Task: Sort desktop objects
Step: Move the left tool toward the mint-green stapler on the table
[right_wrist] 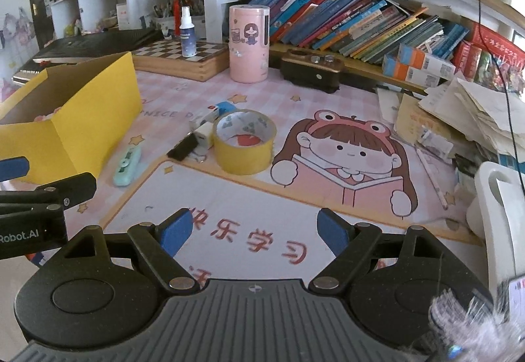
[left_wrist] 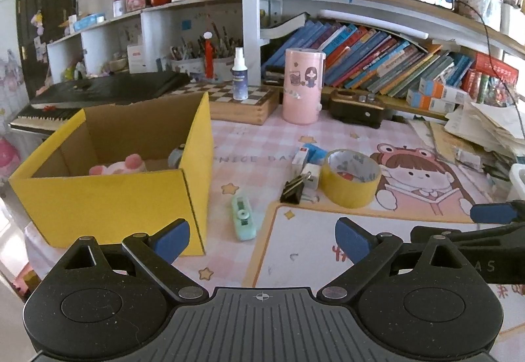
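A yellow cardboard box stands open at the left, with a pink plush toy inside. On the pink desk mat lie a mint correction tape, a black binder clip, a small white and blue box and a yellow tape roll. My left gripper is open and holds nothing, short of the correction tape. My right gripper is open over the mat, well in front of the tape roll.
At the back stand a pink cylinder, a spray bottle on a chessboard case, a dark device and rows of books. Loose papers pile up at the right, beside a white object.
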